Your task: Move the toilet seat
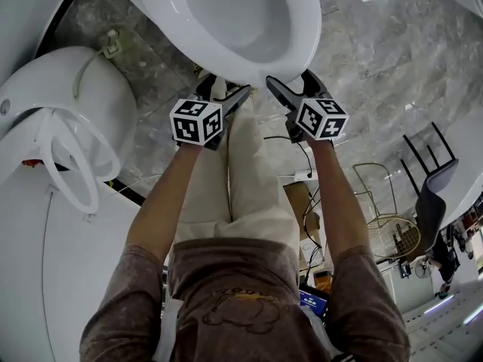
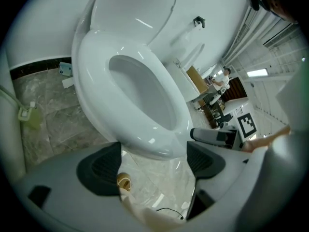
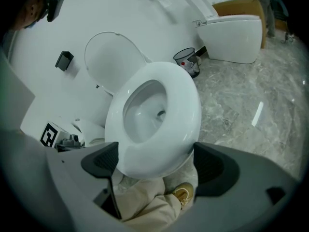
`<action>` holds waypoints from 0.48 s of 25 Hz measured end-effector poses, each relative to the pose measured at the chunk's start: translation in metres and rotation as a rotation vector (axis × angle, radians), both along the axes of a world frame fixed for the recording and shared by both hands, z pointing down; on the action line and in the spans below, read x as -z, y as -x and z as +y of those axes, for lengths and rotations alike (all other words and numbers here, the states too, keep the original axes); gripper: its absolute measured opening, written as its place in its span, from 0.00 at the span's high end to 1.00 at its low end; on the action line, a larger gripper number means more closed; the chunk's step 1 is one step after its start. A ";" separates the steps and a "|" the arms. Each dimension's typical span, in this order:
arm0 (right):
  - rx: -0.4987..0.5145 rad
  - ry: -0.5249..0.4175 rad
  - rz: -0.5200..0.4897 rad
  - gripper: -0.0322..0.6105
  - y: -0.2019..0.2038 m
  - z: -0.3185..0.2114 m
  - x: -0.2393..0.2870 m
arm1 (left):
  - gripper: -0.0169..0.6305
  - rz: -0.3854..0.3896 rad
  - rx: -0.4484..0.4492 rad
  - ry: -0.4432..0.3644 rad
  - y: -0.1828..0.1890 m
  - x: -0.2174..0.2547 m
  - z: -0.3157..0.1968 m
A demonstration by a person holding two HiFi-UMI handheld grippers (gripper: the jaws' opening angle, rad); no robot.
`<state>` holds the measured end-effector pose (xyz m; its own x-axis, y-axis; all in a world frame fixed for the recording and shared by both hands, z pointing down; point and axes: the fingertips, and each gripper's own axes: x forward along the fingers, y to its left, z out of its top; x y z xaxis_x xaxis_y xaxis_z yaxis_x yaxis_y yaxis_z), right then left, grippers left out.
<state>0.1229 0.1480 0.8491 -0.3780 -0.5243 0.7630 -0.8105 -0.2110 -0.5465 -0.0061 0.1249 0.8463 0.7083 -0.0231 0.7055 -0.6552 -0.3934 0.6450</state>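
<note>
One white toilet seat [image 1: 299, 44] lies flat on its bowl at the far middle of the scene. Its long axis runs from the hinge at the wall toward the person, and the rounded front end points at the person. The single lid [image 3: 113, 62] stands raised against the wall behind it.

There are two tools, both at the near front edge of the seat. The left tool [image 1: 224, 90] has its jaws wide apart and holds nothing. The front of the seat [image 2: 96, 91] shows just beyond its pads, with grey marble floor [image 2: 159, 178] in the gap. The right tool [image 1: 294, 87] is also spread wide. The front curve of the seat [image 3: 188, 105] sits between its jaws, which are not closed on it.

A second toilet [image 1: 68, 104] stands to the left.
</note>
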 end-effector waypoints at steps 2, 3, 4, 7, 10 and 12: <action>-0.015 0.009 -0.011 0.19 -0.001 0.000 0.001 | 0.32 0.002 0.007 0.011 0.000 0.001 0.000; -0.026 0.014 -0.020 0.19 -0.001 -0.001 0.002 | 0.32 0.004 0.008 0.017 0.001 0.001 0.000; -0.037 0.019 -0.031 0.19 -0.001 -0.001 0.003 | 0.32 0.005 0.009 0.023 0.001 0.002 0.000; -0.055 0.032 -0.045 0.19 -0.001 -0.002 0.006 | 0.32 0.009 0.012 0.040 0.000 0.004 0.000; -0.080 0.026 -0.051 0.19 -0.002 -0.005 0.012 | 0.32 0.015 0.013 0.045 0.000 0.009 -0.002; -0.102 0.018 -0.054 0.19 -0.003 -0.006 0.019 | 0.32 0.021 0.016 0.048 0.000 0.014 -0.002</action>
